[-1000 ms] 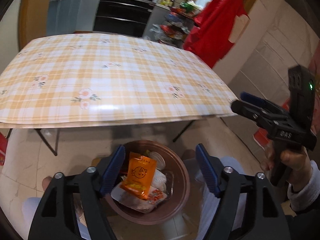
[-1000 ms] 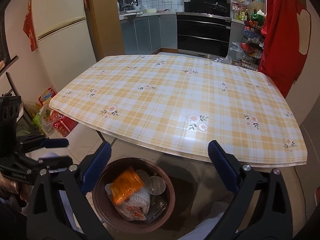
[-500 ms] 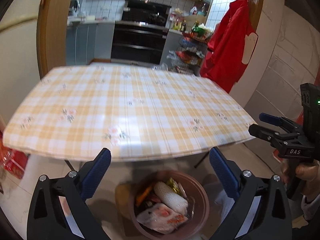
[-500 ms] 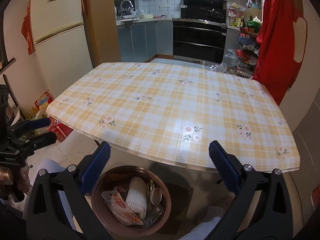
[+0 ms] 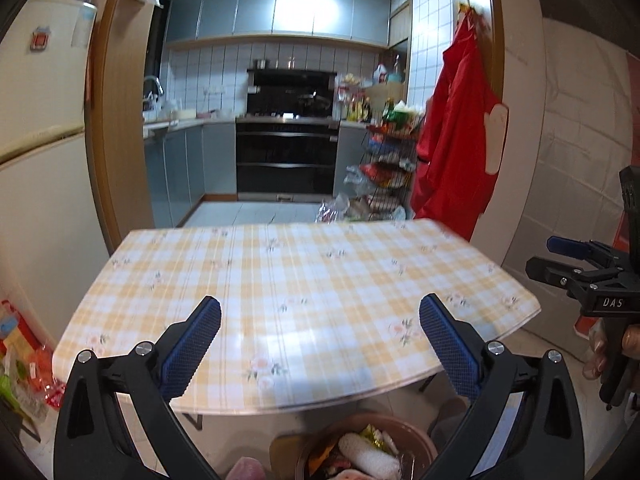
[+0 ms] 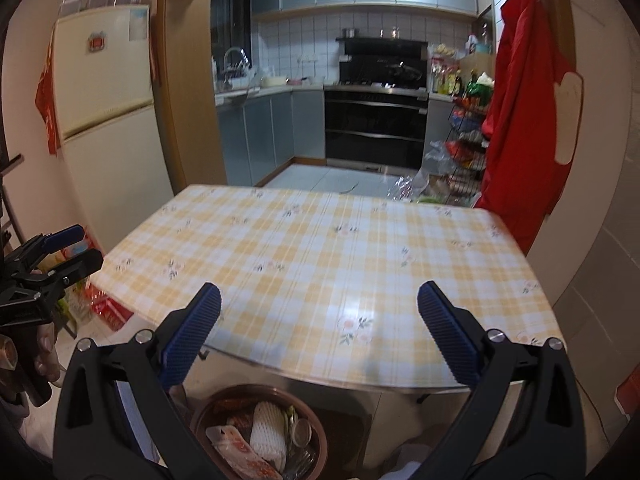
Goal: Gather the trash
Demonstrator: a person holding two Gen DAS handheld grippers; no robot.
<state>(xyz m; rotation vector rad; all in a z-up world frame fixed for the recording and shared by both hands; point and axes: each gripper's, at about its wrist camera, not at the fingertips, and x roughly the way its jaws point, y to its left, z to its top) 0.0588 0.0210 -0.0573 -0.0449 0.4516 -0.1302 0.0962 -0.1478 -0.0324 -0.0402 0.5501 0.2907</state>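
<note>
Hovering above the near edge of the checked table [image 6: 320,248], left gripper [image 5: 320,340] and right gripper [image 6: 319,336], both spread wide and empty. Lying below in the brown bin [image 6: 316,428]: collected trash [image 6: 266,434]. Keeping jaws apart and level while scanning the tabletop for leftovers before lowering again.

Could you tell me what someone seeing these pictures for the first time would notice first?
Most likely the yellow checked table, which fills the middle of both views with nothing lying on it. Below its near edge stands a brown bin on the floor, stuffed with wrappers and a white foam net. Both the left tool and the right tool are wide open and hold nothing, and a red garment hangs at the right.
</note>
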